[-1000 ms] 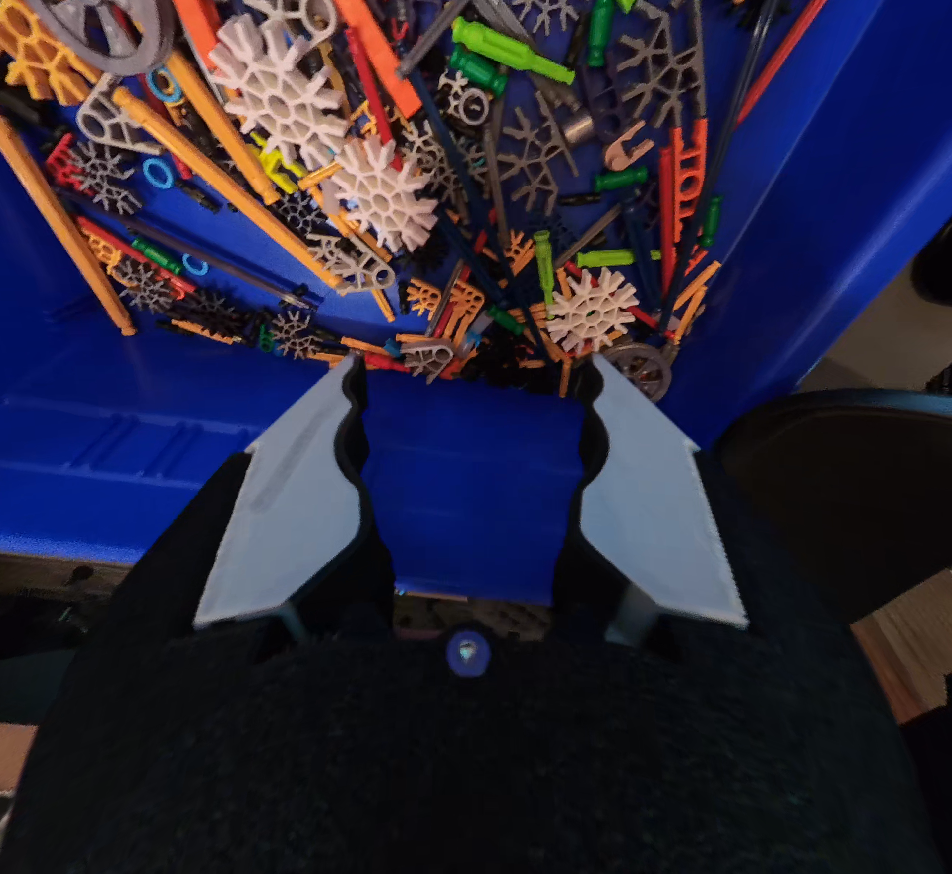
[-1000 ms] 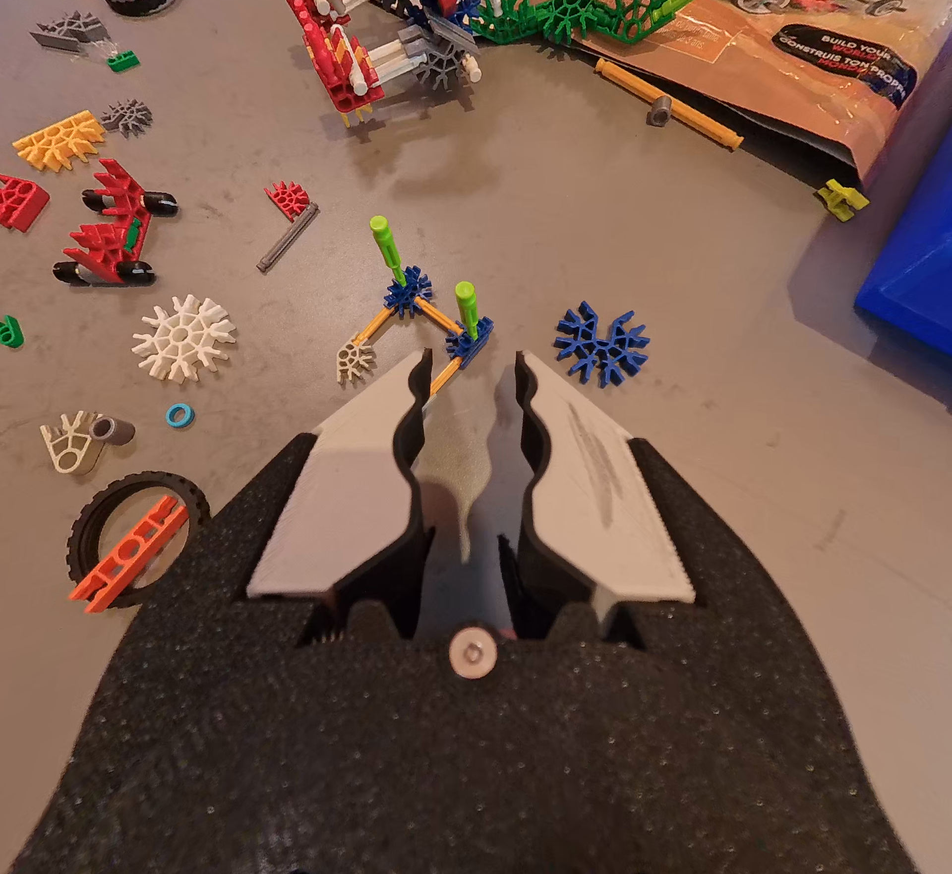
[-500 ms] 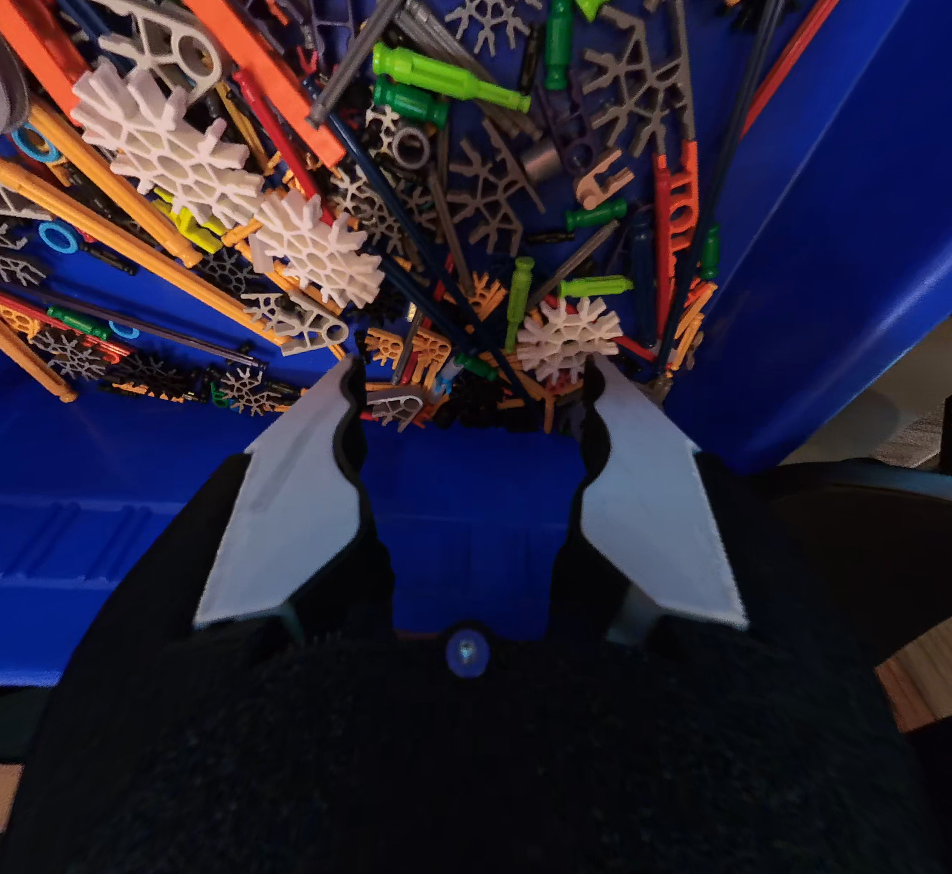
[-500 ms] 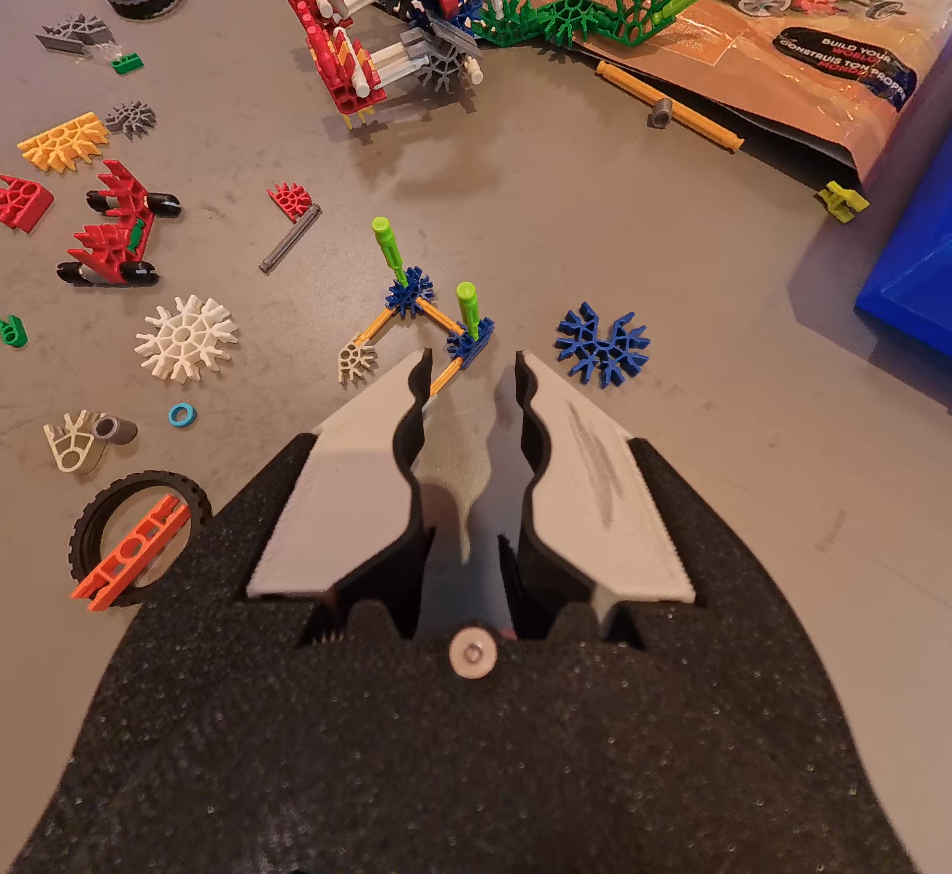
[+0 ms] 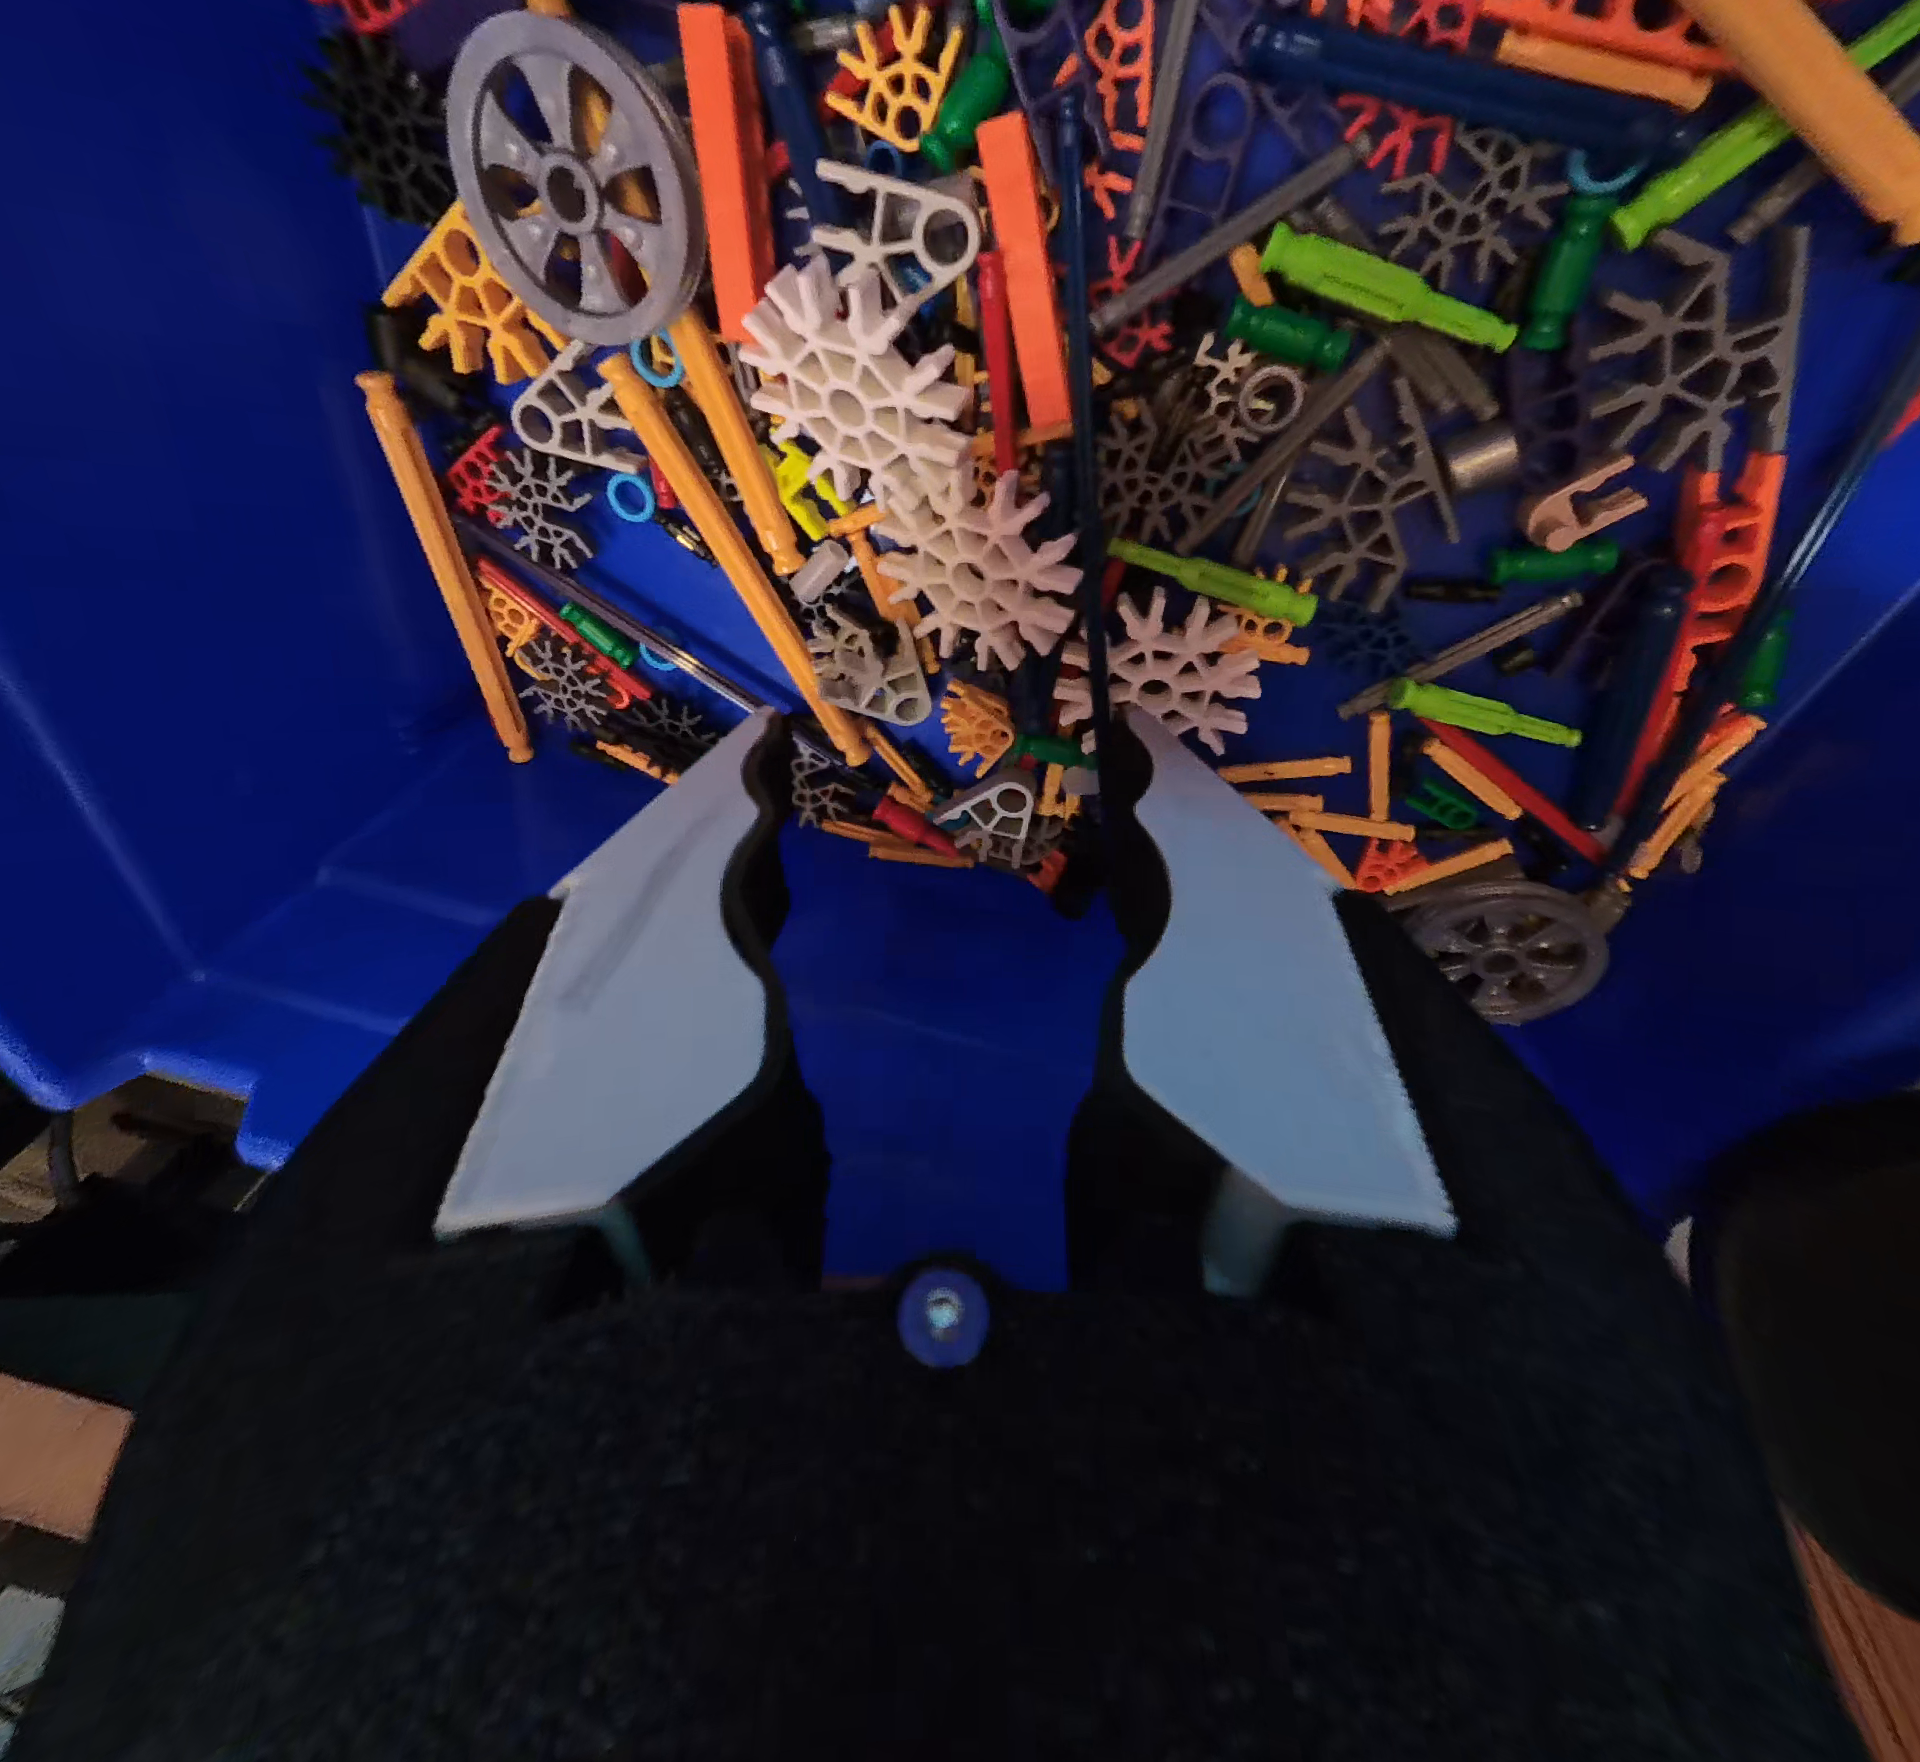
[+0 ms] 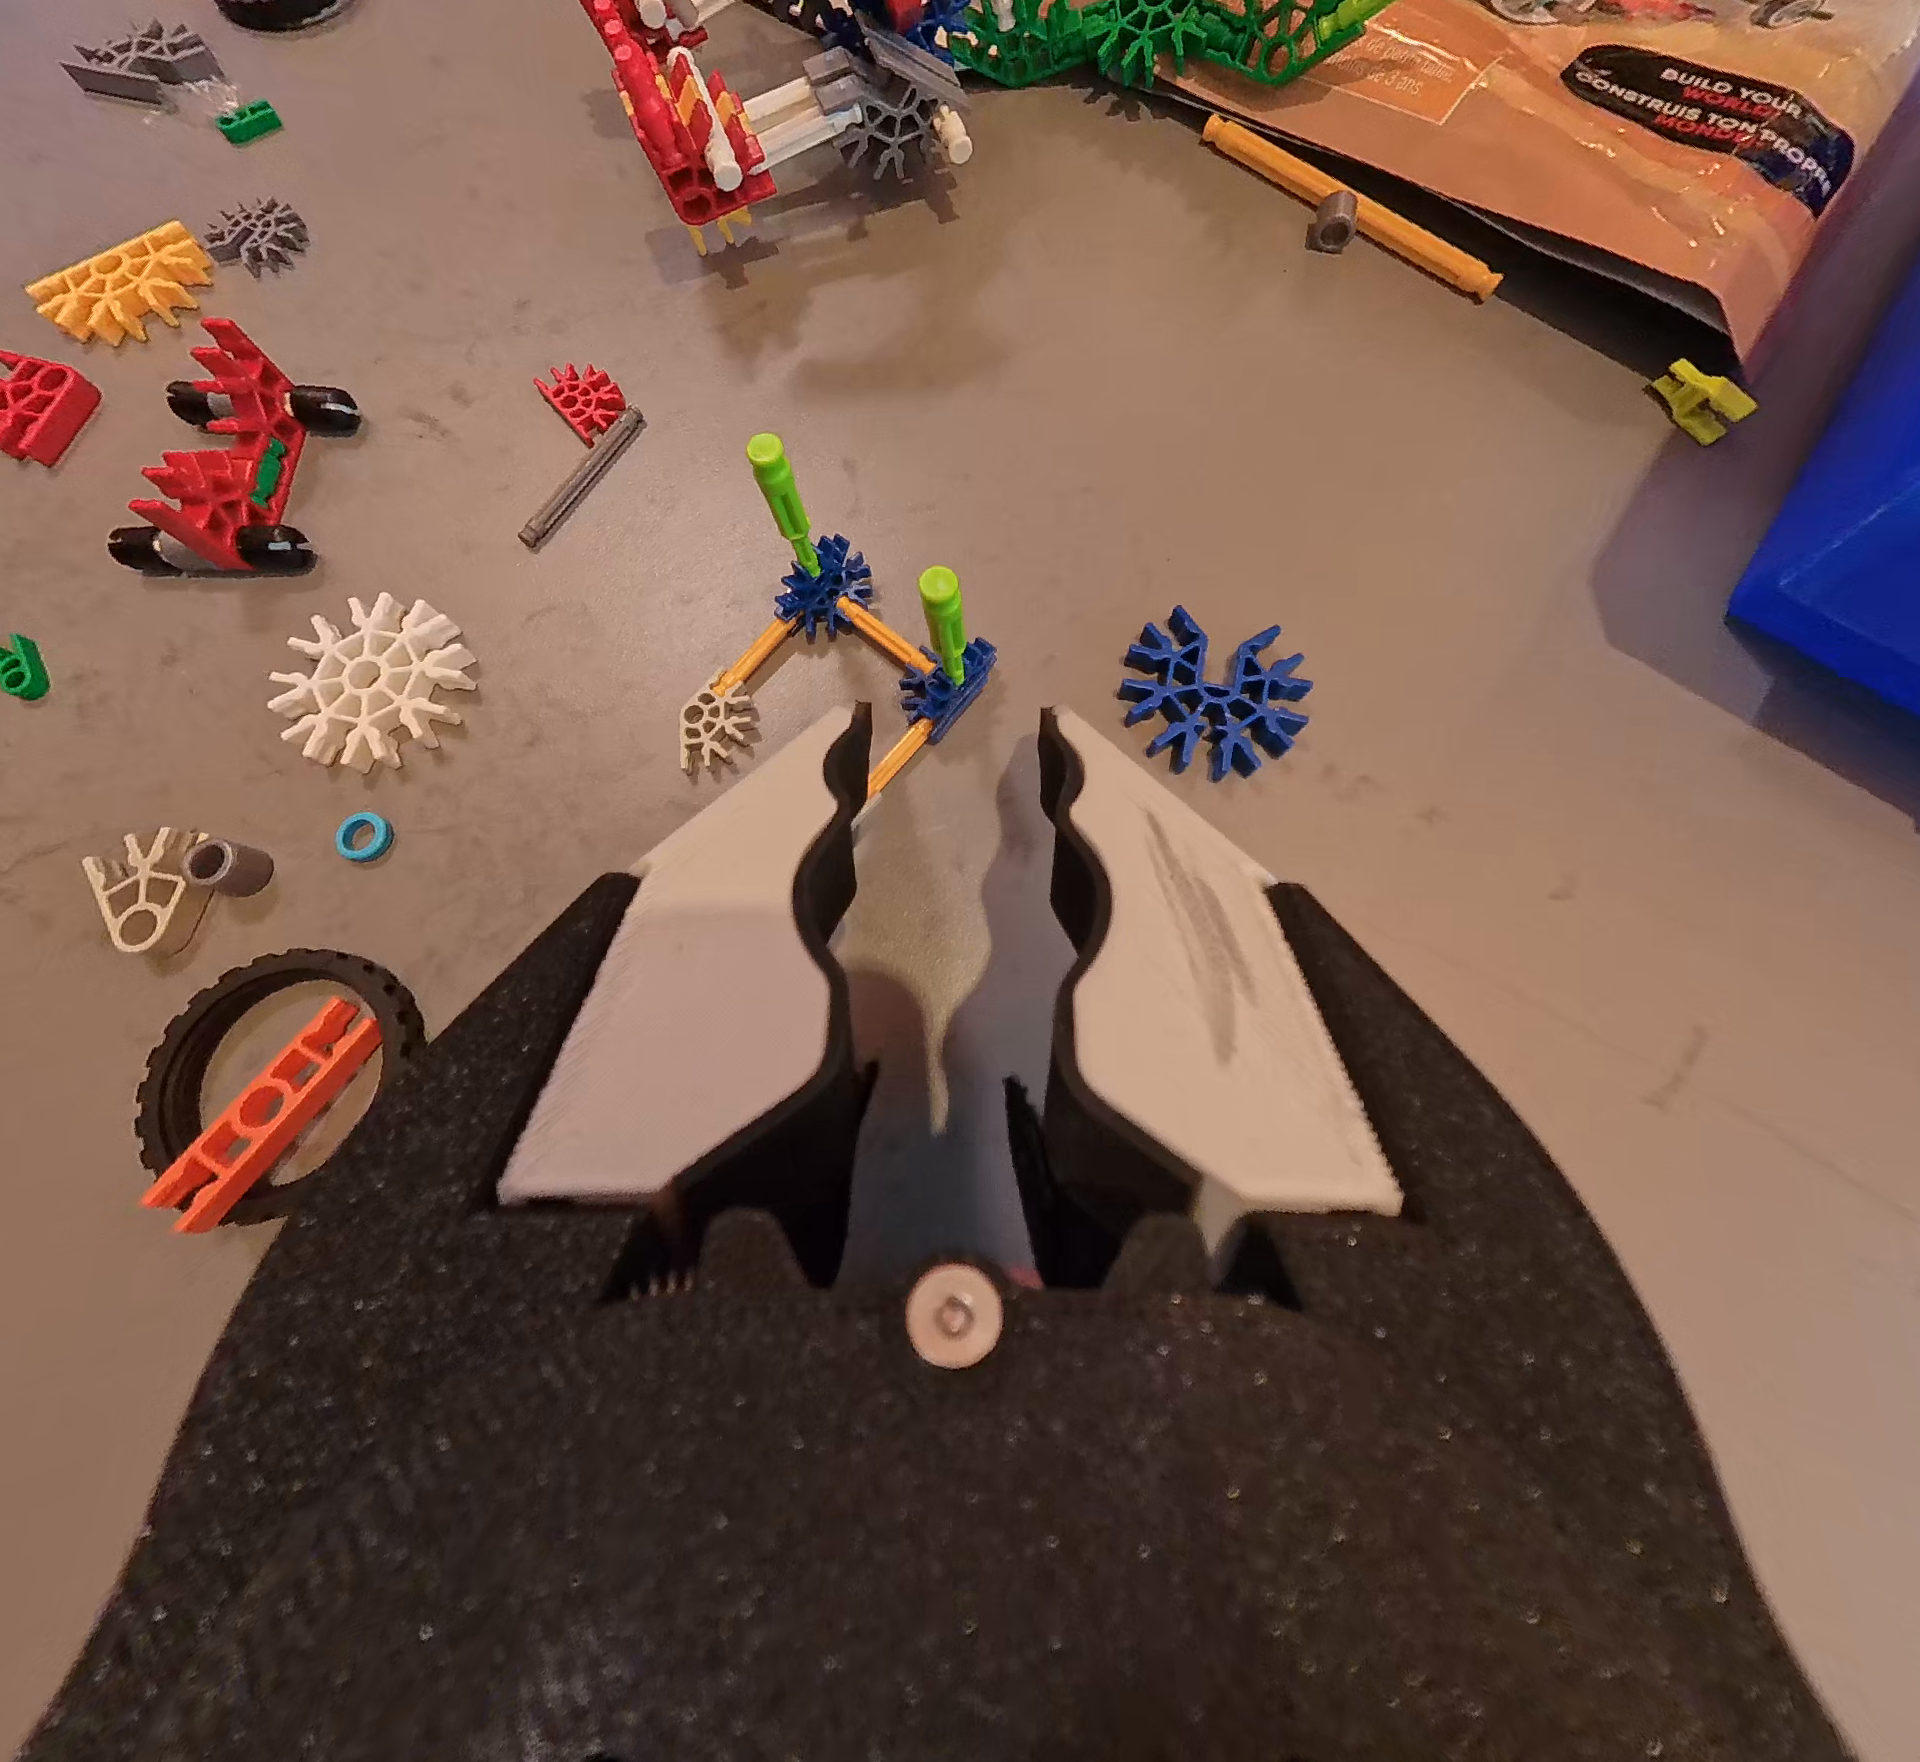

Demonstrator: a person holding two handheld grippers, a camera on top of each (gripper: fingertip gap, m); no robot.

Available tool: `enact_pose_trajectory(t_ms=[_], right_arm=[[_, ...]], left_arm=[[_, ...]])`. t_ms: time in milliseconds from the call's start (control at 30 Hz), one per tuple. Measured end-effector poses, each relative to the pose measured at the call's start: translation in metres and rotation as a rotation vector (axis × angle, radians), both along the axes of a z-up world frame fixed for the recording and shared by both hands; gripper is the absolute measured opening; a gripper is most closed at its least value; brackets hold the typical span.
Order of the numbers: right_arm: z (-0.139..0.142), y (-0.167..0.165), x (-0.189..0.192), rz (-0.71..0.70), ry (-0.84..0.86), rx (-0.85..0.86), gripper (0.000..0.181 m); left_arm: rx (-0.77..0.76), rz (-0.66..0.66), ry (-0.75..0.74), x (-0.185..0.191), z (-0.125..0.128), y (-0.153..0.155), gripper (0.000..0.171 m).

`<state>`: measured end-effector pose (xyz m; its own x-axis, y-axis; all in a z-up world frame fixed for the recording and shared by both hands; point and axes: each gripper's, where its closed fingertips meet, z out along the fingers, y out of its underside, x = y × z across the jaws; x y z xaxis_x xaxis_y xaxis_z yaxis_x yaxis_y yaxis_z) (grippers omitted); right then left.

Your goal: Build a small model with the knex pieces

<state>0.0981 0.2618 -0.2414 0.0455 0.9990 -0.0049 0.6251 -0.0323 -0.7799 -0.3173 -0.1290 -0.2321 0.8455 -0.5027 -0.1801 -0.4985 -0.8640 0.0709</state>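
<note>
My left gripper (image 5: 948, 746) is open inside a blue bin (image 5: 208, 569), its tips just above a heap of construction-toy rods and connectors. A white snowflake connector (image 5: 1174, 673) lies by its right fingertip, and a thin dark blue rod (image 5: 1081, 517) runs down to that finger. My right gripper (image 6: 953, 725) is partly open and empty over a grey table (image 6: 1351, 517). In front of it stands a small assembly (image 6: 831, 585) of blue connectors, yellow rods and two upright green rods. One yellow rod (image 6: 899, 756) passes under its left fingertip. A loose blue connector (image 6: 1216, 694) lies to its right.
The bin holds a large grey wheel (image 5: 571, 174) and a small one (image 5: 1507, 954). The table carries a white snowflake (image 6: 369, 678), a tyre with an orange piece (image 6: 281, 1078), a red-green model (image 6: 790, 39), a printed bag (image 6: 1558, 50) and the bin's corner (image 6: 1849, 569). Tip to tip, the grippers are about 55 cm apart.
My left gripper has swung left over the heap, bringing the large grey wheel back into view, and its jaws have narrowed a little. The right gripper has not moved.
</note>
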Motion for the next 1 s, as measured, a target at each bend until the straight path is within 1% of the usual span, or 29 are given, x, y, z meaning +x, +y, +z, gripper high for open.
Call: enact_pose_trajectory(t_ms=[100,300,400,433,600,700,800,833,900,967,1000], right_arm=[[0.0,0.0,0.0,0.0,-0.001,-0.006,0.032],[-0.001,0.0,0.0,-0.002,-0.005,-0.013,0.032],[-0.001,0.001,0.0,-0.003,-0.008,-0.012,0.032],[-0.001,0.001,0.0,-0.003,-0.009,-0.012,0.032],[-0.002,0.001,0.0,-0.003,-0.012,-0.015,0.032],[-0.002,0.001,0.0,-0.004,-0.014,-0.015,0.031],[-0.002,0.001,0.0,-0.005,-0.013,-0.018,0.031],[-0.002,0.001,0.0,-0.005,-0.014,-0.018,0.031],[-0.002,0.001,0.0,-0.004,-0.015,-0.016,0.031],[-0.002,0.001,0.0,-0.004,-0.017,-0.014,0.031],[-0.002,0.001,0.0,-0.004,-0.016,-0.014,0.031]], left_arm=[[0.02,-0.002,-0.014,0.003,0.005,0.001,0.063],[0.036,-0.032,-0.071,0.022,0.016,-0.004,0.071],[0.028,-0.048,-0.134,0.037,0.017,-0.009,0.079],[0.007,-0.054,-0.142,0.04,0.015,-0.014,0.085],[-0.15,-0.072,-0.078,0.037,0.005,-0.049,0.106],[-0.228,-0.089,-0.03,0.032,-0.002,-0.066,0.114],[-0.26,-0.11,-0.025,0.035,-0.008,-0.07,0.114],[-0.262,-0.118,-0.002,0.032,-0.01,-0.069,0.114],[-0.268,-0.105,0.026,0.026,-0.013,-0.066,0.122],[-0.236,-0.115,0.05,0.021,-0.011,-0.058,0.119],[-0.217,-0.114,0.06,0.018,-0.009,-0.054,0.114]])
